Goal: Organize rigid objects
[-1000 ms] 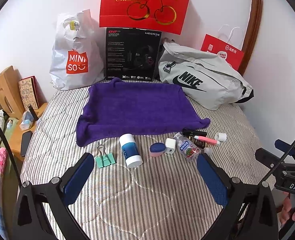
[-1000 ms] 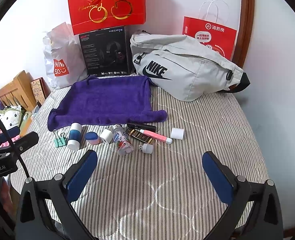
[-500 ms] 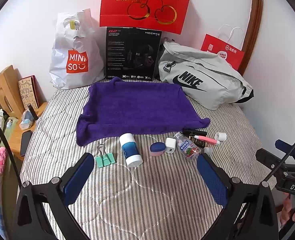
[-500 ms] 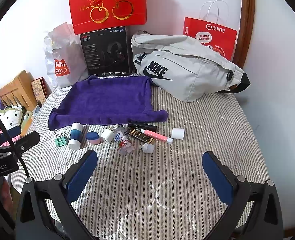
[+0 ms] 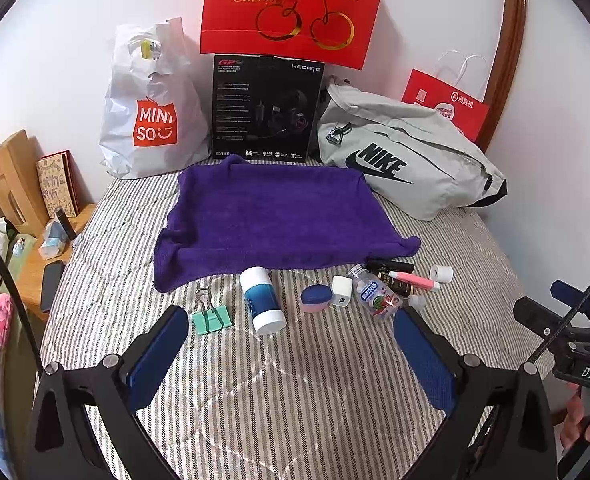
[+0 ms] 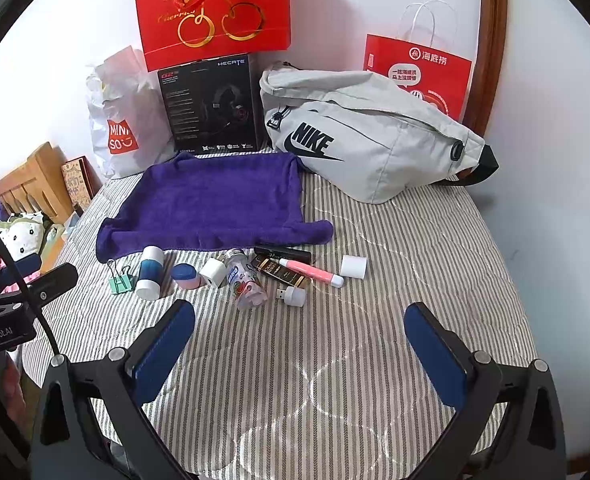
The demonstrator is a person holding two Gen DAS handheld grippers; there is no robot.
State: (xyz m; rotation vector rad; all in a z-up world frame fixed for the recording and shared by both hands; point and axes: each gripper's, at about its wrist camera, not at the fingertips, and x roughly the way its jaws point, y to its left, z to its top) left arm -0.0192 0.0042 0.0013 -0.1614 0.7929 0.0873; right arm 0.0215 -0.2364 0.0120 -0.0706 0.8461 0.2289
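Ahead of both claws, a striped quilted bed [image 5: 295, 380] runs up to a white wall, where a red cherry gift bag [image 5: 295, 8], a white shopping bag [image 5: 151, 112], a black headset box [image 5: 267, 108] and a grey sling bag [image 6: 367, 140] stand propped, apparently parked out of the working area. In front of them a purple towel [image 5: 275, 216] lies flat and bare, likely the sorting spot. Along its near edge, just beyond the fingertips, sits a loose row of small rigid objects: a blue-and-white bottle [image 5: 262, 300], a clear pill bottle [image 6: 245, 283], a pink marker [image 6: 313, 271], a green binder clip [image 5: 211, 318] and a white charger cube [image 5: 341, 291]. The left claw [image 5: 291, 344] and right claw [image 6: 299, 336] both hover spread wide and empty, holding nothing; sorting seems not yet begun.
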